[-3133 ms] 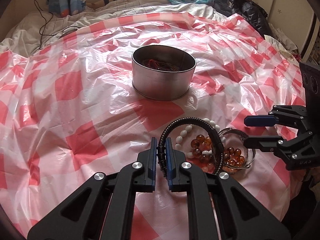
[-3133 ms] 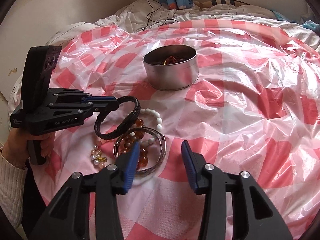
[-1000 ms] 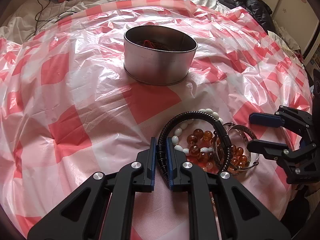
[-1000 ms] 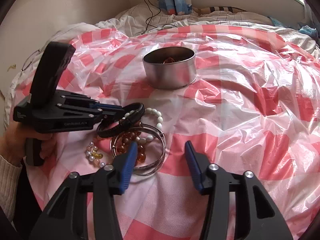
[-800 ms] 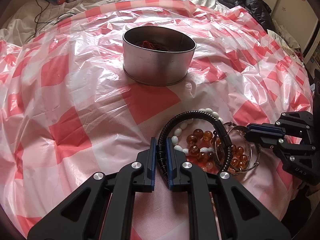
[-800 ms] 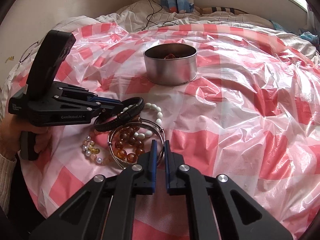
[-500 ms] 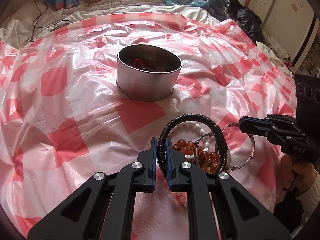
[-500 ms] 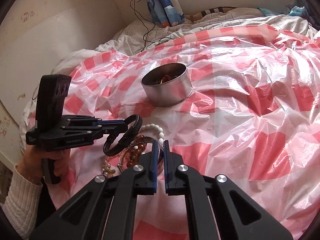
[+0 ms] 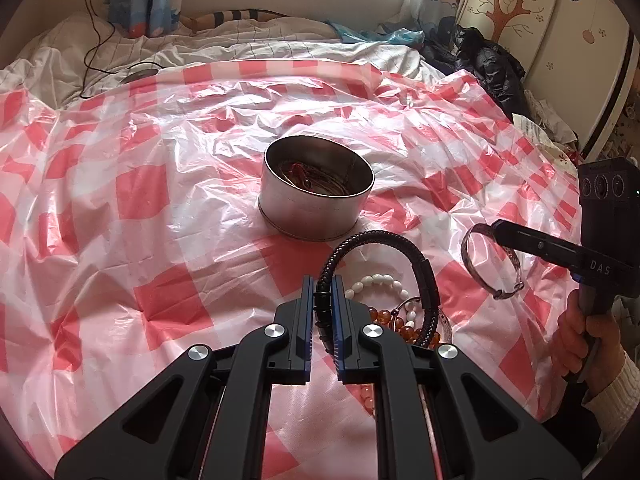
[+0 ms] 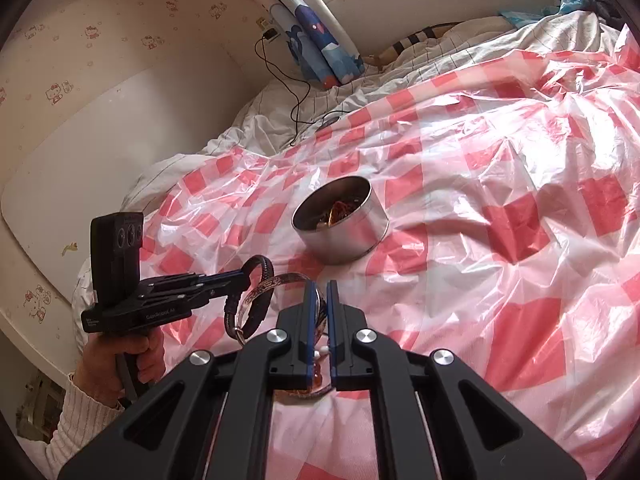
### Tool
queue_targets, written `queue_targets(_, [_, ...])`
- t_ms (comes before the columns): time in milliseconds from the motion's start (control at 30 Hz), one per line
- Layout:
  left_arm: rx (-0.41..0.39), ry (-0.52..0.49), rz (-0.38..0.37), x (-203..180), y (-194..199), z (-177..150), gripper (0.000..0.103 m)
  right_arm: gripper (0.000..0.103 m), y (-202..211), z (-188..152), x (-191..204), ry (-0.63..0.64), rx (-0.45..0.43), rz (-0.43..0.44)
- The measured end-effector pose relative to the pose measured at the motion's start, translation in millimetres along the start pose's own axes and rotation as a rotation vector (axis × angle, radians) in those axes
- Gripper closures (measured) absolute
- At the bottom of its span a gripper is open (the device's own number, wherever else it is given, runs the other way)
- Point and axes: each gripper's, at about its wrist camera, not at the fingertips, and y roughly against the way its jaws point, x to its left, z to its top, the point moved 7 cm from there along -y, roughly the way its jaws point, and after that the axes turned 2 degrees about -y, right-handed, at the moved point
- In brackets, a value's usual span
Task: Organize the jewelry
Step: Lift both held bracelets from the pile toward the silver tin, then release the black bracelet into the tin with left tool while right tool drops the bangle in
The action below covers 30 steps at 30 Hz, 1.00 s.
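Two handheld grippers lift bracelets off a bed draped in a crinkled red-and-white checked plastic sheet (image 9: 168, 208). The left gripper (image 9: 323, 312) has its blue-padded fingers (image 9: 307, 308) pinched narrow on a black braided cord bracelet (image 9: 400, 248), whose loop arches up and over to the two o'clock side of the fingers. The right gripper (image 9: 494, 229), seen at three o'clock in the left wrist view, is clamped on a thin silver metal bangle (image 9: 490, 264) that hangs clear of the sheet; in its own view the bangle (image 10: 276, 284) curves away to the ten o'clock side of its closed fingers (image 10: 309, 312). A round silver metal tin (image 9: 316, 196) with red and gold jewelry inside stands on the sheet at twelve o'clock, well apart from both grippers. Below the black loop, a white bead bracelet (image 9: 376, 282) and an amber bead bracelet (image 9: 394, 326) lie together on the sheet. A hand (image 9: 588, 344) in a cream knit sleeve (image 9: 616, 396) grips the right tool's handle at four o'clock.
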Motion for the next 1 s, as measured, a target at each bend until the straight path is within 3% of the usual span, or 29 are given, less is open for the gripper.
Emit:
queue_targets(233, [-0.057, 0.026, 0.014, 9, 7, 34, 0.095, 0.097, -2, 26, -3, 0.017, -0.021, -0.032])
queue_targets(600, [-0.023, 0.014, 0.069, 21, -39, 98, 0.095, 0.097, -23, 81, 0, 0.080, -0.077, -0.033])
queue_targets(767, [0.038, -0.042, 0.115, 18, -65, 112, 0.095, 0.097, -21, 81, -17, 0.039, -0.091, -0.045])
queue_targets(1000, [0.161, -0.134, 0.204, 19, -98, 94, 0.095, 0.097, -22, 84, -21, 0.032, -0.100, -0.059])
